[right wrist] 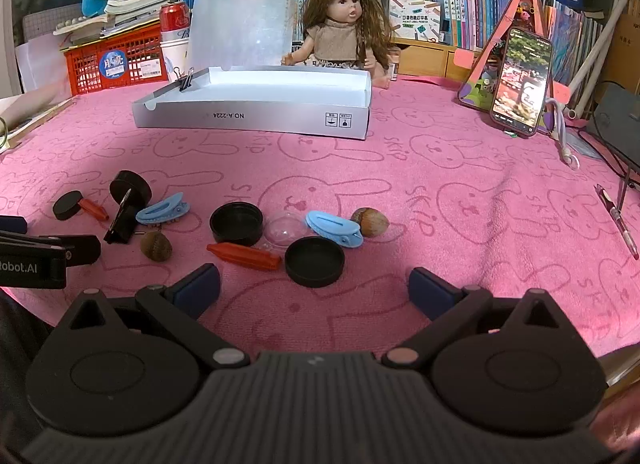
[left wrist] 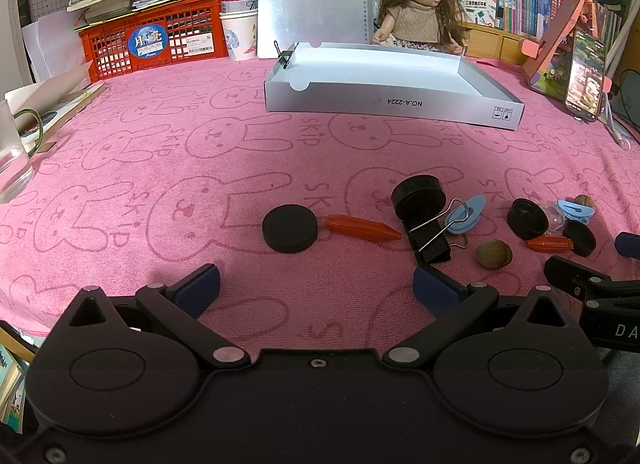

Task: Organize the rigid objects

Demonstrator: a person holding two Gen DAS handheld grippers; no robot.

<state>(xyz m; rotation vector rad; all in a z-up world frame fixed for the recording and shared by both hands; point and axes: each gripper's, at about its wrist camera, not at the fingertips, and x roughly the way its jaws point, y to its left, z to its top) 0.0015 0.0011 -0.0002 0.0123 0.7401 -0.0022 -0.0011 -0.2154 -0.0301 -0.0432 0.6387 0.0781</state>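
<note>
Both grippers, left gripper (left wrist: 316,288) and right gripper (right wrist: 314,288), hover spread and empty over scattered small items; best straddle the flat black round lid (right wrist: 315,266) squarely, then carry it to the empty silver cardboard tray (right wrist: 256,113) beyond

The cloth (left wrist: 160,167) covering the bench was pink terry, matt and nappy, with an embossed rabbit pattern. Ahead of the left tongs (left wrist: 316,288), the black disc (left wrist: 290,228) appeared matt and smooth; the orange capsule (left wrist: 362,227) beside it was glossy plastic. The binder clip (left wrist: 432,242) had black painted steel and bright wire handles. The nut (left wrist: 493,254) looked dull and rough. Far ahead, the grey tray (left wrist: 394,103) was smooth cardboard with a satin finish. Ahead of the right tongs (right wrist: 314,286), the black lid (right wrist: 315,266) was semi-matt plastic; the dome (right wrist: 284,232) was clear and glossy.
</note>
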